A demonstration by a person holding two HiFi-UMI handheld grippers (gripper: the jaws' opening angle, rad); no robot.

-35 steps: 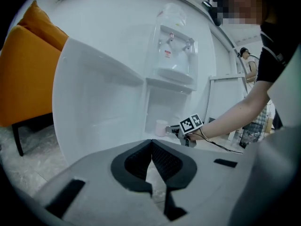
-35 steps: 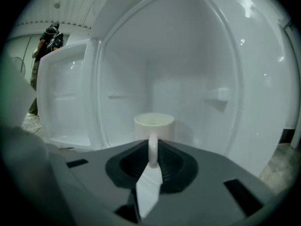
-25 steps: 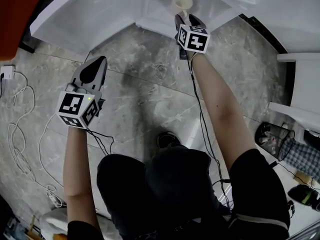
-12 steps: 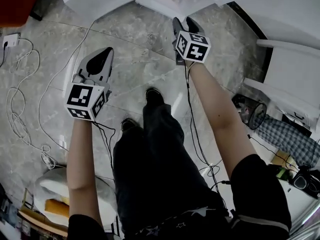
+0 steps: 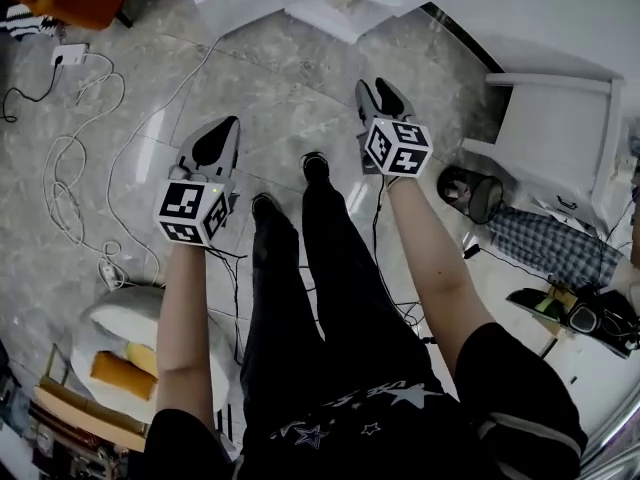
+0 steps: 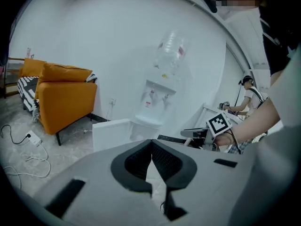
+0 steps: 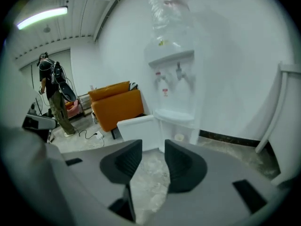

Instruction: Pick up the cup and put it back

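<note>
- White plastic water dispenser (image 7: 175,86) is standing against the wall, well ahead of me.
- My left gripper (image 5: 226,128) is hanging empty, its jaws pressed together at the tips.
- My right gripper (image 5: 378,90) is closing its jaws, with nothing between them.
- The small pale cup (image 7: 179,137) is sitting on the dispenser's low shelf. I am judging it light and crushable, calling for a gentle pinch across its wall.

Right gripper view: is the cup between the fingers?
No: the fingers of the right gripper are closing on nothing; the cup stands in the water dispenser.
</note>
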